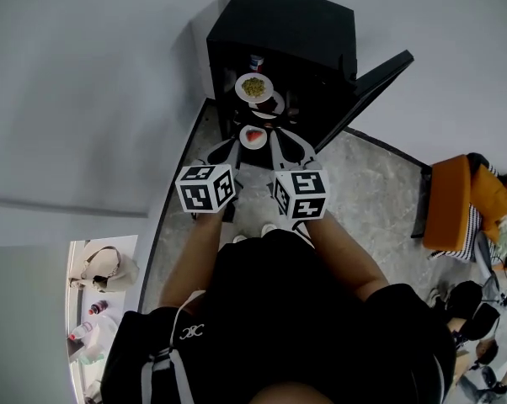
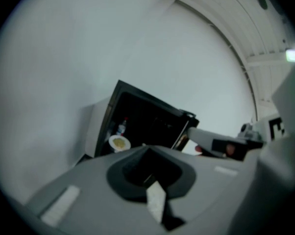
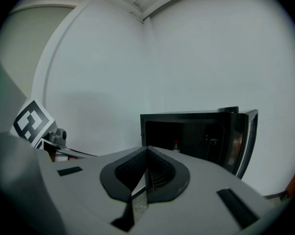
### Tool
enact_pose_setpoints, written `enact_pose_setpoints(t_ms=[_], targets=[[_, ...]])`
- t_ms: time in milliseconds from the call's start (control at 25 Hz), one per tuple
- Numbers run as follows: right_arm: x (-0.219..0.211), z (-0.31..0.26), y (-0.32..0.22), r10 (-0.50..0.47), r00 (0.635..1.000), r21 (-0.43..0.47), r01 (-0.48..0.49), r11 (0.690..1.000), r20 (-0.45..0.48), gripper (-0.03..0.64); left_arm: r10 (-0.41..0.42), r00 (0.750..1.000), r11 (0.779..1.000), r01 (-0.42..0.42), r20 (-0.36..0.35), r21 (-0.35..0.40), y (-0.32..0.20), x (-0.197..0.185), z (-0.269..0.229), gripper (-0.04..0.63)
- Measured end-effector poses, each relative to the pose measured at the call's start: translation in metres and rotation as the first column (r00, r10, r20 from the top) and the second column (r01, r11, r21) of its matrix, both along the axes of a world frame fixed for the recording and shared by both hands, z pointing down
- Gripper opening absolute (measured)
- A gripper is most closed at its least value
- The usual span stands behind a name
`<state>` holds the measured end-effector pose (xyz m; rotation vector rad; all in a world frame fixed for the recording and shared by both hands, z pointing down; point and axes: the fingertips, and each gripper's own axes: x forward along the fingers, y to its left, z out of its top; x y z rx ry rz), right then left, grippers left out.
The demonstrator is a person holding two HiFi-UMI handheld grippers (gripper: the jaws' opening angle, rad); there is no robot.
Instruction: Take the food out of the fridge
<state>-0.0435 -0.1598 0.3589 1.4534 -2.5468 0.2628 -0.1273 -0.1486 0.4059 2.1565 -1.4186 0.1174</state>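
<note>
A black mini fridge stands on the floor with its door swung open to the right. Inside I see a plate of yellow-green food, a second plate under it and a bottle. Lower down, a small plate of red food lies between my two grippers' tips. My left gripper and right gripper point at the fridge mouth, both shut, with nothing between the jaws. The left gripper view shows the fridge, the yellow plate and the bottle. The right gripper view shows the fridge.
White walls stand behind and left of the fridge. The floor is grey stone. An orange seat stands at the right, and bags and bottles lie at the lower left. In the left gripper view the right gripper shows close at the right.
</note>
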Motion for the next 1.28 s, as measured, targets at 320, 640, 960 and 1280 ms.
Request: enact_pose_setpoints(t_ms=[320,640,960,1280], targets=[[0.000,0.088,-0.026,-0.010,1.000,-0.038,0.010,0.999,0.005,-0.001,-0.051,0.999,0.998,0.050,-0.019,-0.045,-0.006,0.001,0.093,-0.003],[0.003,0.256,-0.072,-0.001,1.000,-0.050,0.001,0.999,0.008,-0.001,-0.026,0.999,0.999,0.027,0.018,-0.020,-0.052,0.010,0.261,-0.003],[0.017,0.453,-0.116,0.038,0.999,-0.001,-0.038,0.999,0.036,0.000,0.000,0.993,0.997,-0.009,0.118,0.075,-0.112,0.026,0.450,-0.003],[0.041,0.502,-0.101,0.049,0.999,-0.069,-0.048,0.996,0.019,-0.002,-0.070,0.995,0.993,0.064,-0.067,-0.097,-0.137,0.030,0.544,-0.001]])
